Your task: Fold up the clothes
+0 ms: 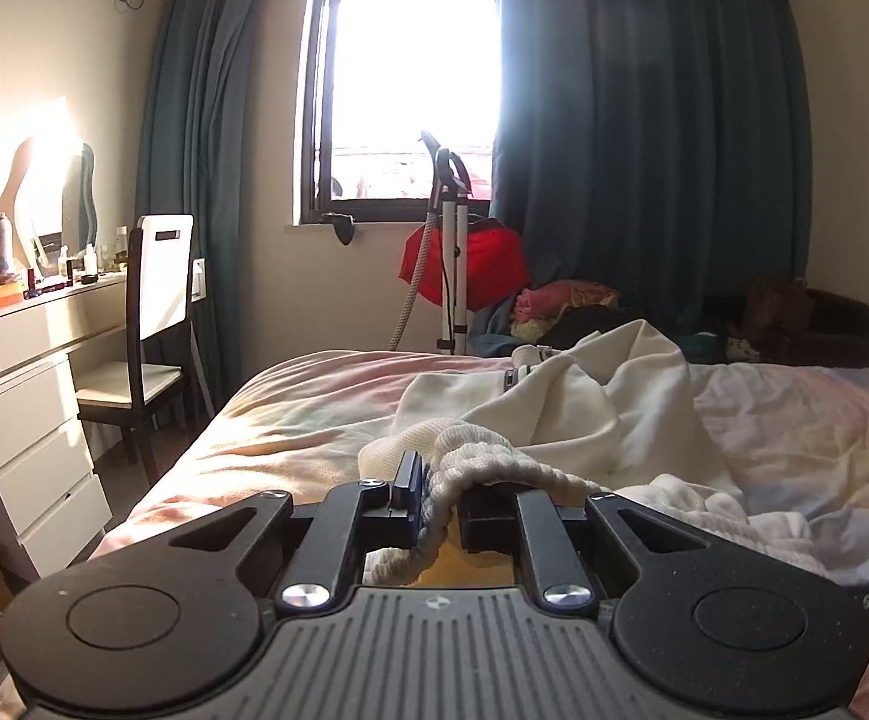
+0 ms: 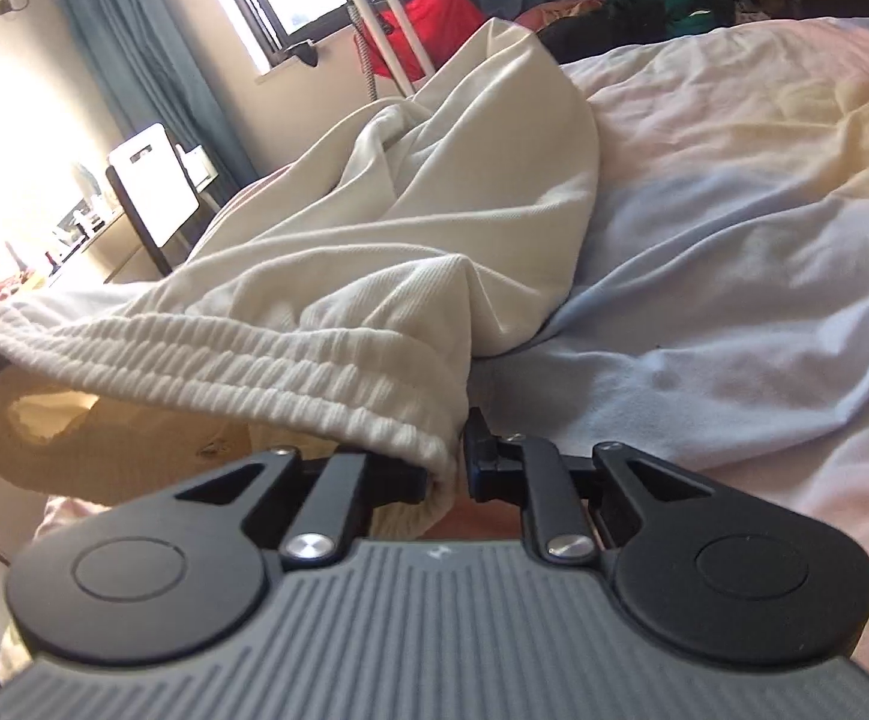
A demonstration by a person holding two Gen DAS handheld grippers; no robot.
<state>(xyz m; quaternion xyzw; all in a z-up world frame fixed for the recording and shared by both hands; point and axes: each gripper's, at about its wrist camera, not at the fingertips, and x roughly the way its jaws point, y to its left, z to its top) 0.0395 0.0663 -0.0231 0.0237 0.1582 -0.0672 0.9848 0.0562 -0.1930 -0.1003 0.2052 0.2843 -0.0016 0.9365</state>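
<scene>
Two grippers: I read both clamped on one cream garment (image 2: 374,228).
Left gripper (image 1: 437,495): jaws nearly closed, gripping ribbed waistband (image 1: 494,462).
Right gripper (image 2: 446,468): jaws nearly closed, pinching waistband end.

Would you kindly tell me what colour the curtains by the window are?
Dark teal blue curtains, clearest in the left wrist view.

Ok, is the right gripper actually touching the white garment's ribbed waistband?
Touching. The right wrist view shows the ribbed waistband running down between the right gripper fingers, pinched there at its corner.
</scene>
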